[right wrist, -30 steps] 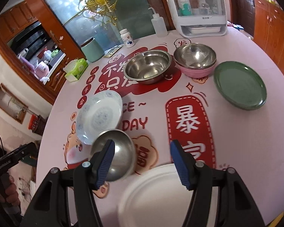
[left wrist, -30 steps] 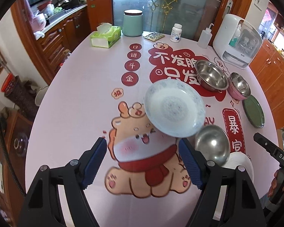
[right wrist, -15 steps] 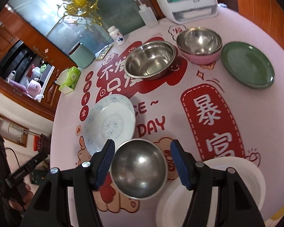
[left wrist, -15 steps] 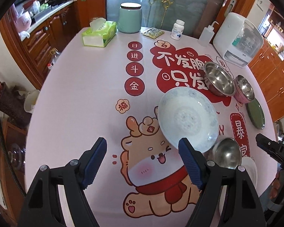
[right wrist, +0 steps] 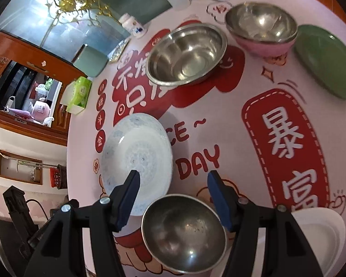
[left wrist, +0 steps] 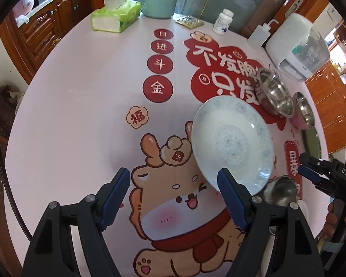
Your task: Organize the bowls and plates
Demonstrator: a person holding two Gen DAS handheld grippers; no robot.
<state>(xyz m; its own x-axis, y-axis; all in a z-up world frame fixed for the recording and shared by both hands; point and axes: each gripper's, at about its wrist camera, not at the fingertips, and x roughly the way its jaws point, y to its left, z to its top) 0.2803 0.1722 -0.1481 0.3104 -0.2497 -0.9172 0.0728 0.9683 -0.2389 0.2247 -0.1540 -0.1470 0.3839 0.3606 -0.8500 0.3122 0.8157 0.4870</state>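
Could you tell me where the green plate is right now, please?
In the right wrist view the green plate lies on the table's far right, just right of the pink bowl.

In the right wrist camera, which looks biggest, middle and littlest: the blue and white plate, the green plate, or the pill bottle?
1. Blue and white plate, which looks largest.
2. Green plate, which looks a bit smaller. It lies farther from the camera and near the stretched edge, so the two plates' true sizes may be close.
3. Pill bottle, clearly the smallest.
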